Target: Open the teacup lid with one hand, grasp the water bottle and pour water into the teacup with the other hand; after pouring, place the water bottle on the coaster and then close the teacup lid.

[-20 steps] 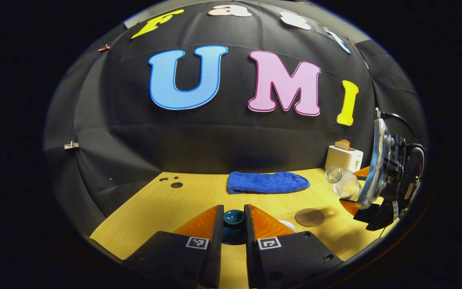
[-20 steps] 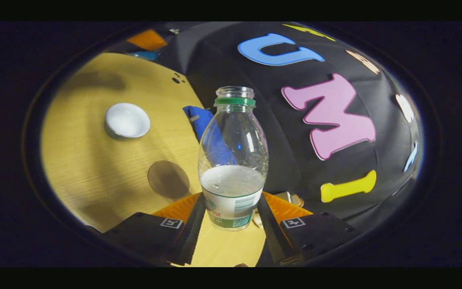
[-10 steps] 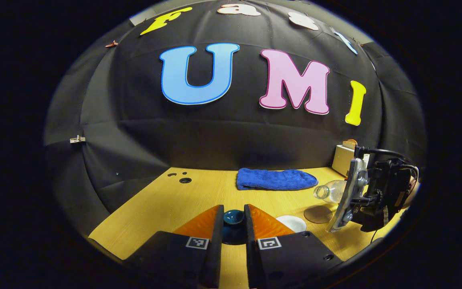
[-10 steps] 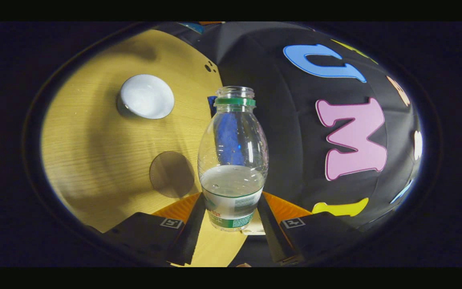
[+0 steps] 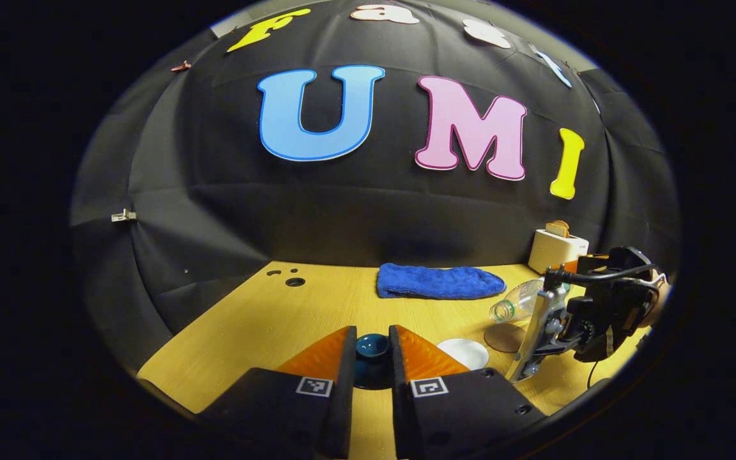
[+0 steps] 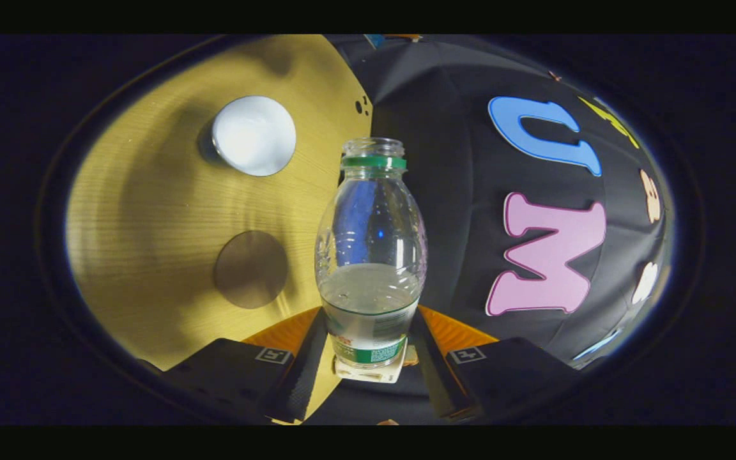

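Observation:
My left gripper (image 5: pixel 372 340) is shut on the dark teal teacup lid (image 5: pixel 372 348) and holds it above the table. Just to its right stands the white teacup (image 5: pixel 464 352), uncovered, with the round brown coaster (image 5: pixel 503 337) behind it. The uncapped water bottle (image 5: pixel 516 307) lies tilted in the air, its mouth pointing left and down above the teacup and coaster. In the right gripper view, my right gripper (image 6: pixel 368 327) is shut on the bottle (image 6: pixel 371 255) low on its label. The teacup (image 6: pixel 254 135) and coaster (image 6: pixel 251 269) lie left of it. No stream of water is visible.
A blue cloth (image 5: pixel 439 282) lies at the back of the wooden table (image 5: pixel 278 319). A white toaster (image 5: pixel 556 246) with a slice in it stands at the back right. Small holes (image 5: pixel 294 282) mark the table's back left.
The right gripper has dropped lower and tipped the bottle further, bringing its mouth down toward the teacup. The left gripper still holds the lid in about the same place.

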The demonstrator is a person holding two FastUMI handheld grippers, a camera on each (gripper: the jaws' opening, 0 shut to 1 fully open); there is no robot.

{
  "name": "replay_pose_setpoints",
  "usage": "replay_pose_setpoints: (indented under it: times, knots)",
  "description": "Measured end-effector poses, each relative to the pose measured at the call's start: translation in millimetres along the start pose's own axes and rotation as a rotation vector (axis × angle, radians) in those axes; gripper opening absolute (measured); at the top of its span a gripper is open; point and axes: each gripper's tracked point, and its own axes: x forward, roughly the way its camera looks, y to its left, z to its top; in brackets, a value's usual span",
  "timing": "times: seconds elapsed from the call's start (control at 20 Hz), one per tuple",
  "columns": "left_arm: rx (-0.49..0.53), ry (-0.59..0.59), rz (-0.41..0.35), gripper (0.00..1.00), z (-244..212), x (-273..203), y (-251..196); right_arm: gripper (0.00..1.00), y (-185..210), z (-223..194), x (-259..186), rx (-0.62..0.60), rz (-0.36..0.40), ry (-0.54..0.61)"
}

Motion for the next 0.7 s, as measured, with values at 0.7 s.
replay_pose_setpoints:
  times: [0.7]
  knots:
    - [-0.016, 0.003, 0.014, 0.3, -3, -3, 5, 0.71, -15, 2, 4, -0.157, -0.036, -0.016]
